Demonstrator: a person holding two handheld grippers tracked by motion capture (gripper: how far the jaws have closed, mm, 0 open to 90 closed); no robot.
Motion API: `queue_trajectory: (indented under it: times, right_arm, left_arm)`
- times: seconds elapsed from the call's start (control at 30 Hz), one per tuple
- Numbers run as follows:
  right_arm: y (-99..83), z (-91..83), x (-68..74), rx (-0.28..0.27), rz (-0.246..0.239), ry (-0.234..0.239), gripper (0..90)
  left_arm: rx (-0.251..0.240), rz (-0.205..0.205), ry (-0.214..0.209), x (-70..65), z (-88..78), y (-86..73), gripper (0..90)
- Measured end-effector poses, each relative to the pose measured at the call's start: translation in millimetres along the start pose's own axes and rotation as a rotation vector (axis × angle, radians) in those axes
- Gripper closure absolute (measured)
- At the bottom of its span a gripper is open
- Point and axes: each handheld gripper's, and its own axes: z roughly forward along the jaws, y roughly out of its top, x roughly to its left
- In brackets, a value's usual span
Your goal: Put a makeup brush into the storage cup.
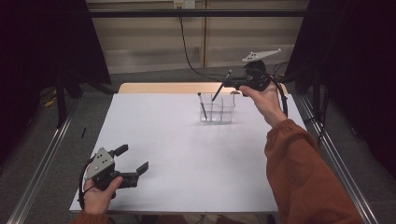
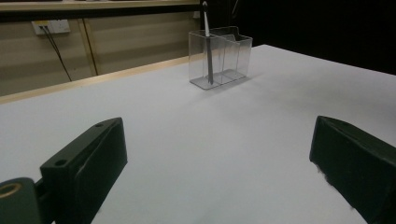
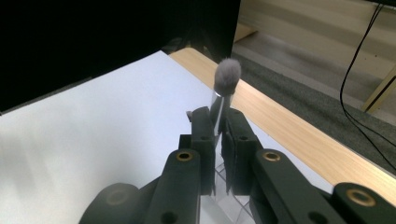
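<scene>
My right gripper (image 1: 229, 84) hovers at the far right, shut on a slim dark makeup brush (image 1: 218, 91) that slants down toward a clear divided container (image 1: 223, 112). In the right gripper view the jaws (image 3: 217, 119) pinch the brush's shaft, and its grey fluffy head (image 3: 227, 76) sticks up past them. A second brush (image 1: 201, 106) leans in the container's left compartment, standing upright (image 2: 208, 46) in the clear container (image 2: 229, 56) in the left gripper view. My left gripper (image 1: 133, 157) rests at the table's near left, open with nothing between its jaws (image 2: 217, 154).
A white sheet (image 1: 177, 154) covers the table, with a wooden strip (image 1: 159, 87) along its far edge. Metal rails (image 1: 42, 158) run along both sides. A black cable (image 1: 187, 51) hangs down the back wall. An orange sleeve (image 1: 303, 172) reaches in from the bottom right.
</scene>
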Motion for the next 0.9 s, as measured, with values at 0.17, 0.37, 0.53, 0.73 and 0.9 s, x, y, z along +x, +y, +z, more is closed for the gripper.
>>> queue_trajectory:
  times: [0.17,0.37,0.53,0.73,0.9]
  right_arm:
    - [4.5,9.8,-1.6,0.034,0.005,-0.005,83.8]
    - [10.8,19.9,-2.4,0.067,-0.007,-0.013,83.8]
    - [17.5,26.8,-1.7,0.097,-0.024,-0.015,83.8]
    - [19.2,36.1,-3.3,0.122,-0.021,-0.011,83.8]
    - [16.0,43.2,-4.9,0.126,-0.002,-0.006,83.8]
  left_arm:
    - [0.006,0.002,-0.004,0.2,0.8,-0.6,4.0]
    - [0.008,0.007,-0.017,-0.7,2.0,-0.6,4.0]
    - [0.008,0.009,-0.017,-0.4,2.2,-0.7,4.0]
    - [0.015,0.012,-0.019,-2.3,3.3,-1.3,4.0]
    - [0.016,0.013,-0.016,-2.2,3.3,-1.4,4.0]
